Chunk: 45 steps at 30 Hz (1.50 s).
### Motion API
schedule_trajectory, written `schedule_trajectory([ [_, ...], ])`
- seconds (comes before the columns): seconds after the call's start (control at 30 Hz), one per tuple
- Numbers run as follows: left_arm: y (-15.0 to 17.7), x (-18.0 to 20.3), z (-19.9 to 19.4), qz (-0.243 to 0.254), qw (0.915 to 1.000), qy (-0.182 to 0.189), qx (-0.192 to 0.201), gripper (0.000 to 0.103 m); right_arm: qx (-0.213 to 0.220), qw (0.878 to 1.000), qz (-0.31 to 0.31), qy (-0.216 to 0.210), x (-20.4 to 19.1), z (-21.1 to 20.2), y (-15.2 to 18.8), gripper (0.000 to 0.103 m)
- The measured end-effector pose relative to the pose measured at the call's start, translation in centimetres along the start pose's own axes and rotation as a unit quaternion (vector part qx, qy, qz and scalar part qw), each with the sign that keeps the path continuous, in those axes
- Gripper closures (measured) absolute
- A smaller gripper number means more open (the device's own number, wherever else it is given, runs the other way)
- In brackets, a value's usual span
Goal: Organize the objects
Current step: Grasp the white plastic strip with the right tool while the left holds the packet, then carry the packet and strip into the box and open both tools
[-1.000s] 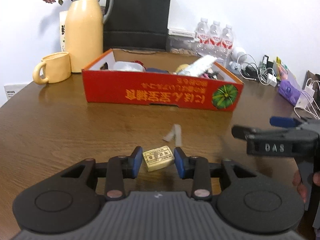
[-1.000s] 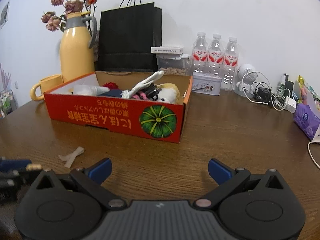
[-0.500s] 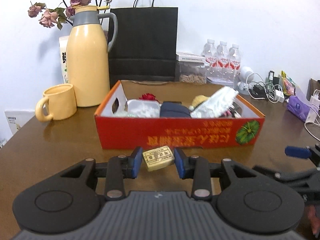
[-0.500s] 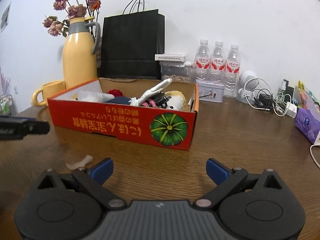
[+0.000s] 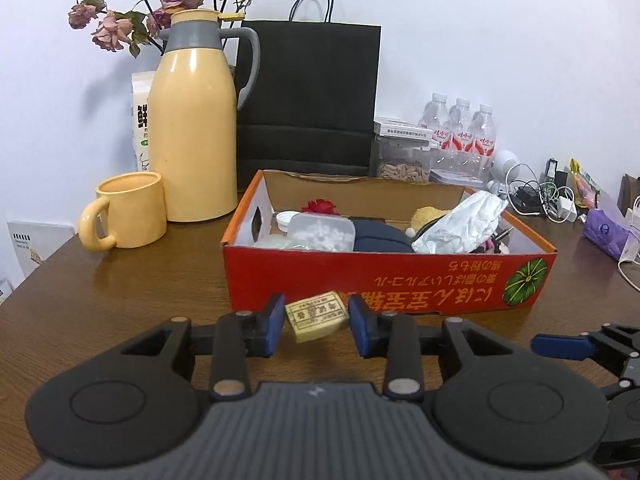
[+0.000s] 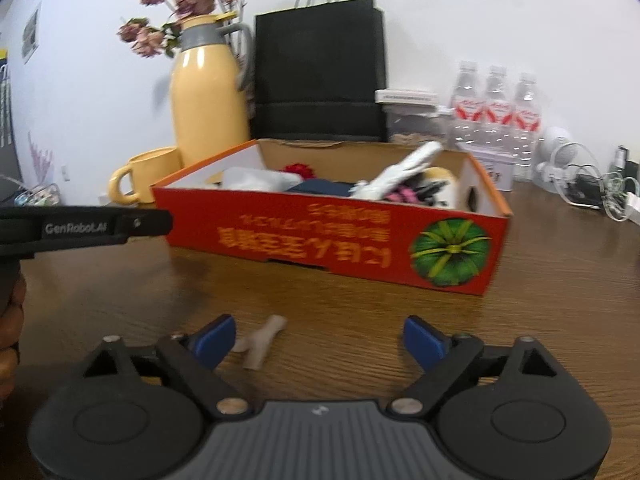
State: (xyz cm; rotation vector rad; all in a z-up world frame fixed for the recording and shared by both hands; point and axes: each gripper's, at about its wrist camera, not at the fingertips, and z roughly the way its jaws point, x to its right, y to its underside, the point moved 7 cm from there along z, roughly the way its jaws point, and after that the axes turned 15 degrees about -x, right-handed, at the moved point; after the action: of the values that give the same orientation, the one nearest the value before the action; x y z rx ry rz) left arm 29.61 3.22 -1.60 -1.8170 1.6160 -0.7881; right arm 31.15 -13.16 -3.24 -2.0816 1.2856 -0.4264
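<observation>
Eraser carried at the red box, paper scrap on the table

The left gripper (image 5: 316,326) pinches a small yellowish eraser (image 5: 316,317) just in front of the red box (image 5: 400,276). The right gripper (image 6: 316,338), jaws spread and just been closing, frames a pale paper scrap (image 6: 260,342) lying on the table (image 6: 340,304) before the box, nearer its left finger.

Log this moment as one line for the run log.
left tongs: shut on eraser, near red box | right tongs: open, just been closing, over white scrap on table
</observation>
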Motion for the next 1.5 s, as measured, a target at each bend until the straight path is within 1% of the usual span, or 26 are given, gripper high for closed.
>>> schedule_trajectory([
  [0.07, 0.1, -0.2, 0.0, 0.0, 1.0, 0.0, -0.001, 0.067, -0.006, 1.0, -0.002, -0.005, -0.6, 0.3, -0.1, 0.029],
  [0.13, 0.1, -0.3, 0.0, 0.0, 1.0, 0.001, -0.001, 0.067, -0.012, 1.0, -0.003, -0.007, -1.0, 0.6, -0.2, 0.034],
  [0.27, 0.3, -0.3, -0.3, 0.002, 1.0, 0.005, 0.002, 0.067, -0.026, 1.0, -0.001, -0.009, -1.4, 1.5, -0.5, 0.051],
  [0.33, 0.3, -0.2, -0.4, 0.004, 1.0, 0.006, 0.004, 0.067, -0.035, 0.999, 0.001, -0.009, -1.5, 2.0, -0.7, 0.057],
  [0.4, 0.4, -0.2, -0.4, 0.005, 1.0, 0.005, 0.003, 0.067, -0.035, 0.999, 0.001, -0.008, -1.7, 2.2, -0.9, 0.06],
  [0.43, 0.4, -0.1, -0.4, 0.005, 1.0, 0.005, 0.003, 0.067, -0.035, 0.999, -0.001, -0.007, -1.8, 2.2, -0.9, 0.063],
  [0.47, 0.4, -0.2, -0.3, 0.005, 1.0, 0.004, 0.002, 0.067, -0.035, 0.999, -0.005, -0.009, -2.0, 2.2, -0.9, 0.073],
  [0.53, 0.5, -0.2, -0.2, 0.005, 1.0, 0.004, 0.0, 0.067, -0.034, 0.999, -0.014, -0.021, -2.5, 2.1, -0.8, 0.087],
  [0.6, 0.6, -0.2, -0.2, 0.004, 1.0, 0.003, -0.001, 0.067, -0.032, 0.999, -0.02, -0.018, -2.8, 2.0, -0.7, 0.091],
  [0.67, 0.6, -0.3, -0.1, 0.004, 1.0, 0.003, -0.001, 0.067, -0.028, 0.999, -0.021, -0.019, -2.8, 1.9, -0.8, 0.1],
  [0.77, 0.6, -0.3, -0.1, 0.004, 1.0, 0.002, -0.001, 0.067, -0.023, 0.999, -0.018, -0.021, -2.7, 1.7, -0.8, 0.101],
  [0.93, 0.6, -0.4, -0.2, 0.002, 1.0, 0.002, 0.001, 0.067, 0.0, 0.999, -0.025, -0.024, -2.9, 0.9, -0.9, 0.101],
  [1.17, 0.7, -0.7, -0.5, -0.004, 1.0, -0.001, 0.007, 0.067, 0.061, 0.998, -0.014, -0.03, -2.3, -1.3, -1.6, 0.101],
  [1.23, 0.8, -0.8, -0.5, -0.005, 1.0, -0.001, 0.006, 0.067, 0.072, 0.997, -0.009, -0.032, -2.0, -1.8, -1.8, 0.101],
  [1.5, 0.5, -0.7, -1.0, -0.011, 0.9998, 0.005, 0.014, 0.067, 0.098, 0.994, -0.005, -0.036, -1.7, -3.1, -2.3, 0.101],
])
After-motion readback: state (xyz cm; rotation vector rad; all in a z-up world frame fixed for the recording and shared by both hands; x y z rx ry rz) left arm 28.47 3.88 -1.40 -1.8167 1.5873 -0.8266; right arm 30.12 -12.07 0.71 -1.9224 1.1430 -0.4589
